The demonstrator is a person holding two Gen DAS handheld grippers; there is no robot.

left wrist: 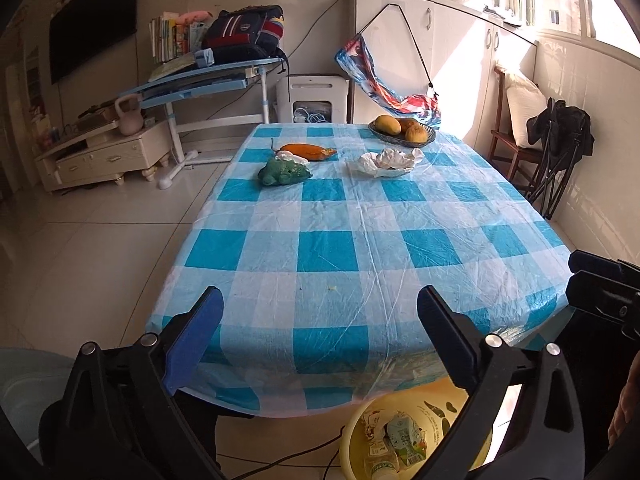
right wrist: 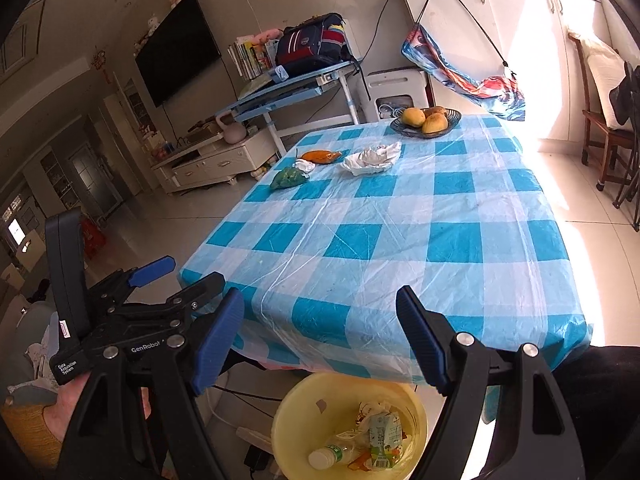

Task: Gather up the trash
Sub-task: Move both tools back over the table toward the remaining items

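Below the table edge, the yellow bin (right wrist: 348, 424) holds a crushed carton (right wrist: 384, 436) and plastic bottle (right wrist: 326, 458); left gripper (left wrist: 320, 336) and right gripper (right wrist: 320, 336) both gape empty above it.

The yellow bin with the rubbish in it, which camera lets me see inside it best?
The right wrist view. There the yellow bin sits between the hand-held gripper's fingers, so its round rim and the bottle and crushed carton inside show clearly. In the left wrist view one gripper finger crosses the bin and the picture's bottom edge cuts it off.
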